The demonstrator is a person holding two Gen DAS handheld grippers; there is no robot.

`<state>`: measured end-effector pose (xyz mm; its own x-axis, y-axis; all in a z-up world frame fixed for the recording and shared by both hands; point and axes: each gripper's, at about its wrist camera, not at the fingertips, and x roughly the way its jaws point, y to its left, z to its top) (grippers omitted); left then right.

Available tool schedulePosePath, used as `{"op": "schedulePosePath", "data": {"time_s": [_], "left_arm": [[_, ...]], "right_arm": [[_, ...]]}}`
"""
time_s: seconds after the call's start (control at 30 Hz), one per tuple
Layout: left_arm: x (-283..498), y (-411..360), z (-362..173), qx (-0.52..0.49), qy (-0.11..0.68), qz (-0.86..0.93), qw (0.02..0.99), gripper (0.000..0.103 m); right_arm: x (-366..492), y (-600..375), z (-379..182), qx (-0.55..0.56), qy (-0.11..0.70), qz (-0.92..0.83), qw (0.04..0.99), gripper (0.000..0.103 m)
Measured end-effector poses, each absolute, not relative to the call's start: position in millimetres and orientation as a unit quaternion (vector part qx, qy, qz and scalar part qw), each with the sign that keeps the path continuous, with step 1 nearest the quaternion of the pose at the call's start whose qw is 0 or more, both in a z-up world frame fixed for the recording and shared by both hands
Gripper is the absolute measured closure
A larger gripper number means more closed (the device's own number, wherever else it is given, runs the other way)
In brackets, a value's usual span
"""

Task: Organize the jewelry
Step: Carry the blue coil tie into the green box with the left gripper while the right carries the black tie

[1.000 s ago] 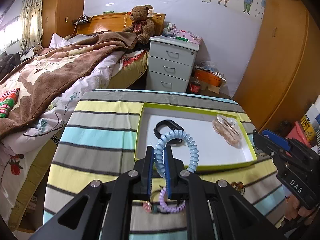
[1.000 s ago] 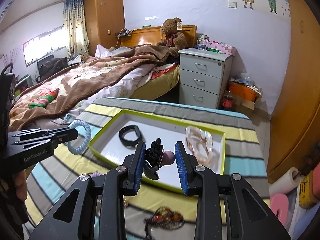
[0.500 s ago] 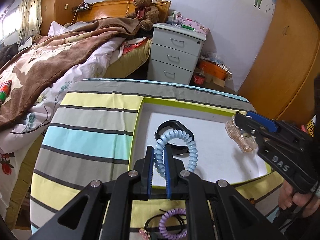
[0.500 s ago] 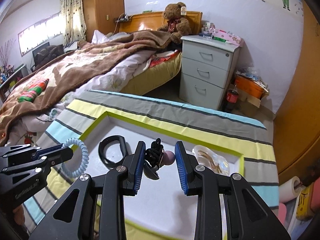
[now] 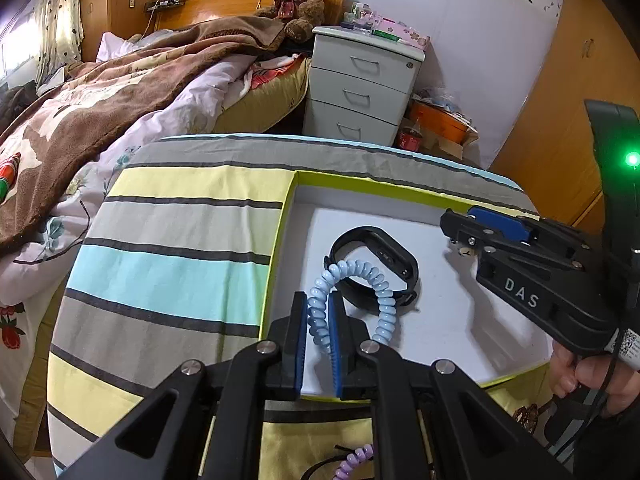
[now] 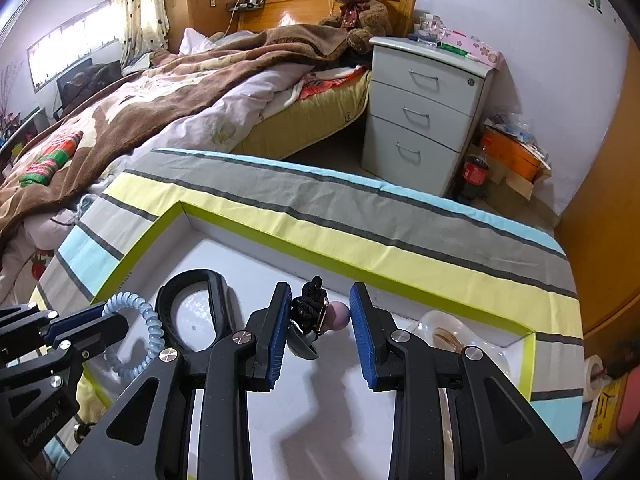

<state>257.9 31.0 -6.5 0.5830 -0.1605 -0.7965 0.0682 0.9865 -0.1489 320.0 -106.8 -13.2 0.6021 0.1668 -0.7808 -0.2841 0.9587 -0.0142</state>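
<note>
A bed (image 6: 168, 92) with a brown blanket fills the left of the frame. A teddy bear (image 6: 360, 8) sits at its top. A white drawer chest (image 6: 424, 108) stands right of it, by a white wall (image 6: 540, 60). A bright window (image 6: 72, 40) is upper left.

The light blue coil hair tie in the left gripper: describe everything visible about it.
The light blue coil hair tie is a glossy, plastic-looking spiral cord formed into a closed loop. The left gripper has its jaws shut on one side of the loop; the rest arcs forward, free. It hangs over the white floor of the green-rimmed box, and in the left wrist view overlaps the black wristband lying there. Whether it touches the band or floor cannot be told.
</note>
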Motion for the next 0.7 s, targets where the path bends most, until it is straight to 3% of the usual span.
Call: {"op": "schedulePosePath", "data": {"time_s": [0.7], "left_arm": [[261,33,-16,-0.054,0.463,-0.051,0.883,0.091]], "right_arm": [[332,-96,-25,-0.090,0.448,0.126,0.881,0.071]]}}
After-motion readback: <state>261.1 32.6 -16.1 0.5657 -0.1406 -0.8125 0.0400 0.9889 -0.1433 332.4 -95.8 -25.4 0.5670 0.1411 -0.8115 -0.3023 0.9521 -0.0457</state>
